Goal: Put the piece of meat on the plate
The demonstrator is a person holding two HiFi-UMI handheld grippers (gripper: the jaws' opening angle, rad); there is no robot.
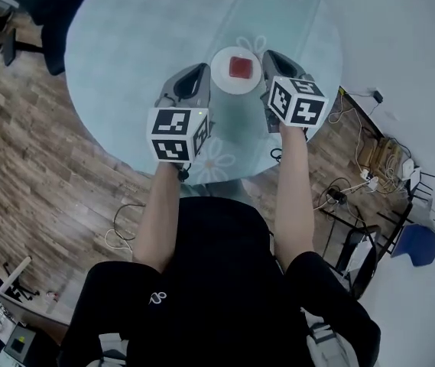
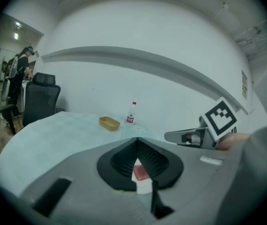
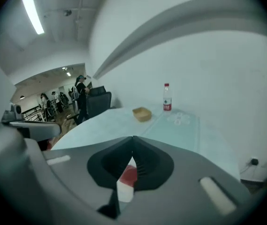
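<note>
At the round surface [image 1: 133, 44] we hold the left hand-held gripper [image 1: 199, 70] and the right hand-held gripper [image 1: 270, 55] side by side, each with its jaws pressed together on nothing. The piece of meat [image 1: 240, 67], a red block, lies on the white plate [image 1: 219, 79] between the two grippers' tips. A bottle [image 2: 131, 112] and a tan tray [image 2: 109, 123] stand well ahead of them.

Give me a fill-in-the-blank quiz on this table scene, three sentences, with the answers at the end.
The red piece of meat lies on a white ____.
It sits ____ the left gripper and the right gripper.
Near the tan tray stands a ____ with a red label.
Missing words: plate; between; bottle.
</note>
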